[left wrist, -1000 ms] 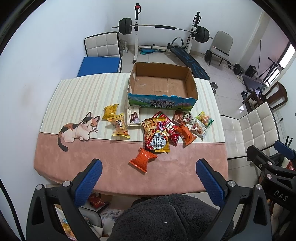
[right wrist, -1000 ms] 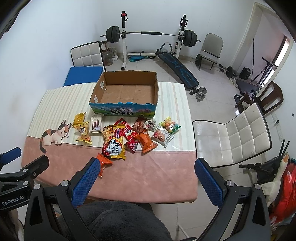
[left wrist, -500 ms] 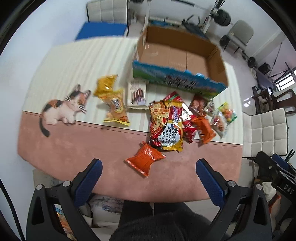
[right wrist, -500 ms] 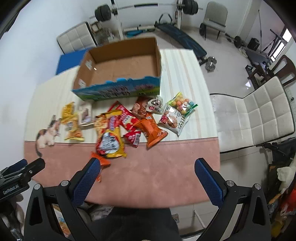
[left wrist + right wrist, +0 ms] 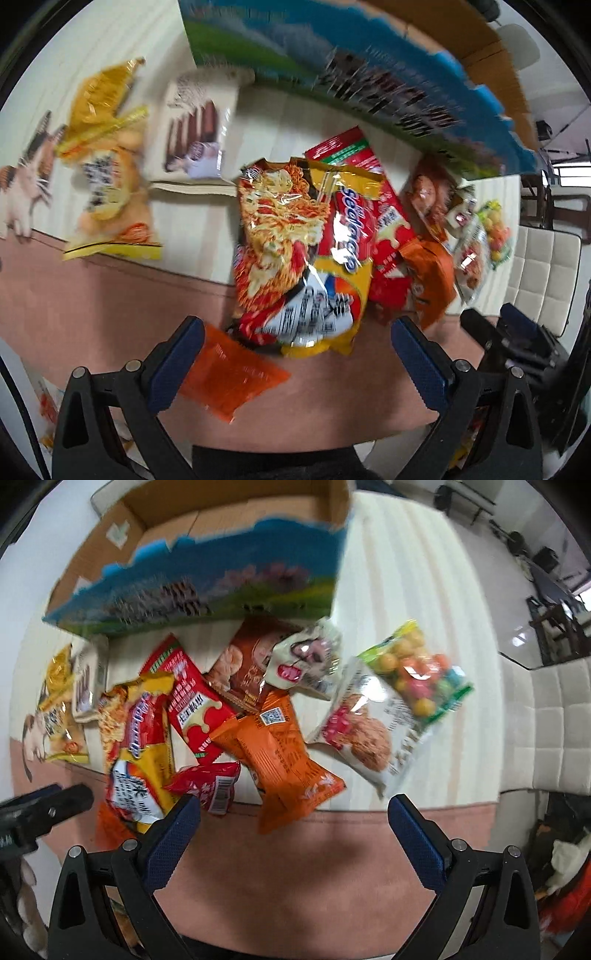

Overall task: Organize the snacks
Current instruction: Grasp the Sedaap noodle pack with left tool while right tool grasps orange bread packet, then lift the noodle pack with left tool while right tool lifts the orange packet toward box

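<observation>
The table (image 5: 388, 572), cream-striped beyond and pink under both claws, carries everything. Ahead of both claws stands the open cardboard box (image 5: 369, 70), its printed blue and green wall facing them; nothing can be seen inside it in the right wrist view.

The left gripper (image 5: 295, 354) hangs spread wide with nothing between its blue pads (image 5: 177, 365). Straight ahead of it, its near end reaching in between the fingertips, lies the big yellow and red noodle bag (image 5: 295, 251). An orange packet (image 5: 231, 376) lies just beside the left pad, partly under the noodle bag's near end. Ahead and to the left sit a yellow snack bag (image 5: 107, 195) and, next to it, a white packet of chocolate sticks (image 5: 197, 133), close to the box wall.

The right gripper (image 5: 293, 830) is also spread wide and empty. Just ahead of its gap lies an orange pouch (image 5: 284, 764), overlapping a red packet (image 5: 192, 701) on the left. A small red wrapper (image 5: 210, 782) lies touching or nearly touching the left pad. Ahead and to the right are a white cookie bag (image 5: 365, 731) and a clear bag of coloured candy balls (image 5: 421, 672). A brown pouch (image 5: 251, 664) and a pale wrapper (image 5: 310, 657) lie up against the box.
</observation>
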`<state>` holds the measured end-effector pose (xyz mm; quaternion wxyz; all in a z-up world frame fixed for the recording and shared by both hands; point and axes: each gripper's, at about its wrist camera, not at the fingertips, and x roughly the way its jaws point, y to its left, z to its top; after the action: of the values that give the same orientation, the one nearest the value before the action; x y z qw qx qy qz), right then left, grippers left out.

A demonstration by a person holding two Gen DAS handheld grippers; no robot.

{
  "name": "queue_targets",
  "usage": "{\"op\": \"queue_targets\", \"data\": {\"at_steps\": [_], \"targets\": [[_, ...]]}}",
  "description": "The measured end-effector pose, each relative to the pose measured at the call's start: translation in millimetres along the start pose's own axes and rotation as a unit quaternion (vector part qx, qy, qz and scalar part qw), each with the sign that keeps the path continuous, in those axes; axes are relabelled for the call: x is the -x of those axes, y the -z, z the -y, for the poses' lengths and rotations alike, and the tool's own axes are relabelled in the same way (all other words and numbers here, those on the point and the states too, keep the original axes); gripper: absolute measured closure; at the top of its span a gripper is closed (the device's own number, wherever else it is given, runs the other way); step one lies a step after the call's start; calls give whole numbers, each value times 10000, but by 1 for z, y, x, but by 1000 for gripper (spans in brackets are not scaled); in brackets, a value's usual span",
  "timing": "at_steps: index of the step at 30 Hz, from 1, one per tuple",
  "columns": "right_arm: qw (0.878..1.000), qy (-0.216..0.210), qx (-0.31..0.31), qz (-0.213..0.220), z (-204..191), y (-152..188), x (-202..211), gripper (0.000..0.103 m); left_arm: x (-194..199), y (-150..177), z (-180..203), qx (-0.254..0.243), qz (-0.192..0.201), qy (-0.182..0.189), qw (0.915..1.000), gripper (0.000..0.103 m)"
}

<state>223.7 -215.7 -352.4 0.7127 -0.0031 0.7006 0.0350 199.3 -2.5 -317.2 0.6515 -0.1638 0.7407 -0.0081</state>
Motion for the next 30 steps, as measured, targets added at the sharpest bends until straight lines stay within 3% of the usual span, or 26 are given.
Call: {"op": "queue_targets", "data": {"at_steps": [13,16,18,20,23,28,30], "targets": [[9978,-70,534,-395,-11,-24,-61,5,-43,-21,1,2,-362,-122,9993,0],[9970,-63,569,-518,-12,-29,-74,14,-47,-21,5,-3,-312,-204,9993,0],[9968,-69,505,-615,-10,-29,-80,28,-47,-23,8,-32,-271,-262,9993,0],[9970,-130,342,-687,-3,-31,-88,39,-46,-22,9,-45,-212,-346,9992,3],[9965,-280,-255,-748,10,-23,-95,47,-45,-22,11,-50,-154,-387,9991,8],[9802,-749,-1494,-1065,37,0,-109,51,-48,-20,20,-86,-66,-436,9990,17],[9755,-880,-1616,-1203,38,4,-113,50,-45,-17,20,-230,-68,-577,9980,19]]}}
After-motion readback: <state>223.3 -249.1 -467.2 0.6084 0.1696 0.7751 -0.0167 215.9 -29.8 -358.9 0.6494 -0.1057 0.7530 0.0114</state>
